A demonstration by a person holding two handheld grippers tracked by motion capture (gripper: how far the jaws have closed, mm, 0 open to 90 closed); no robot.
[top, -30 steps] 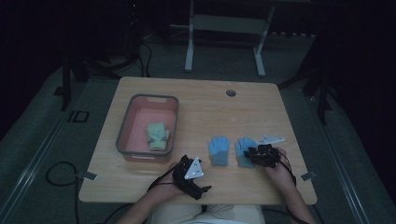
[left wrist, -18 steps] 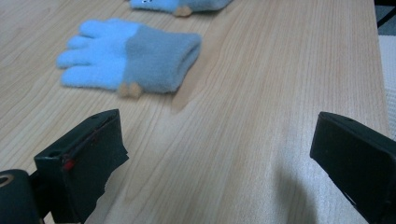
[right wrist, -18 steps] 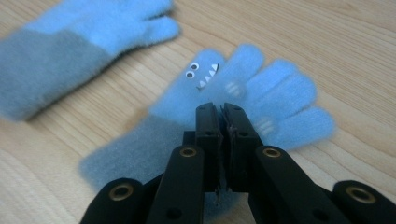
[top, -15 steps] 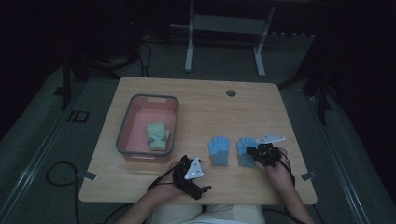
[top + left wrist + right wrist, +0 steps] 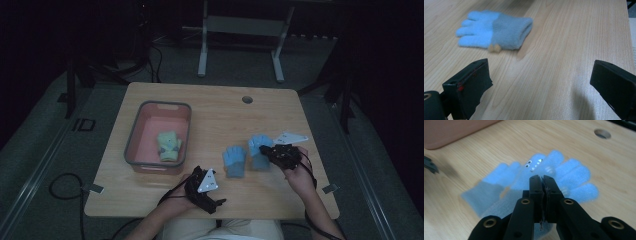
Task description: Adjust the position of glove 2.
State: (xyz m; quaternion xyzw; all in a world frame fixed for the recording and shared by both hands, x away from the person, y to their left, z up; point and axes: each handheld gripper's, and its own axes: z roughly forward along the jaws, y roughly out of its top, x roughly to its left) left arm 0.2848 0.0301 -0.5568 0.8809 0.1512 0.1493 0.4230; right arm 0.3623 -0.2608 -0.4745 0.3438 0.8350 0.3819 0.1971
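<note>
My right gripper (image 5: 542, 178) pinches one blue glove (image 5: 574, 178) right of the bin (image 5: 134, 135), cuff towards me, while my left gripper (image 5: 541, 82), jaws spread, faces the other glove (image 5: 496, 30).

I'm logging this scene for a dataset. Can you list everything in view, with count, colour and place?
Table: 1, light wood, centre.
Bin: 1, pink with grey rim, table's left.
Green gloves: a pile, count unclear, in the bin.
Blue gloves: 2; one flat at mid-table, one in the right gripper.
Hole: 1, table's far edge.
Frame: 1, grey, on the floor behind.
Left gripper: black, open, near edge.
Right gripper: black, shut on a blue glove.
</note>
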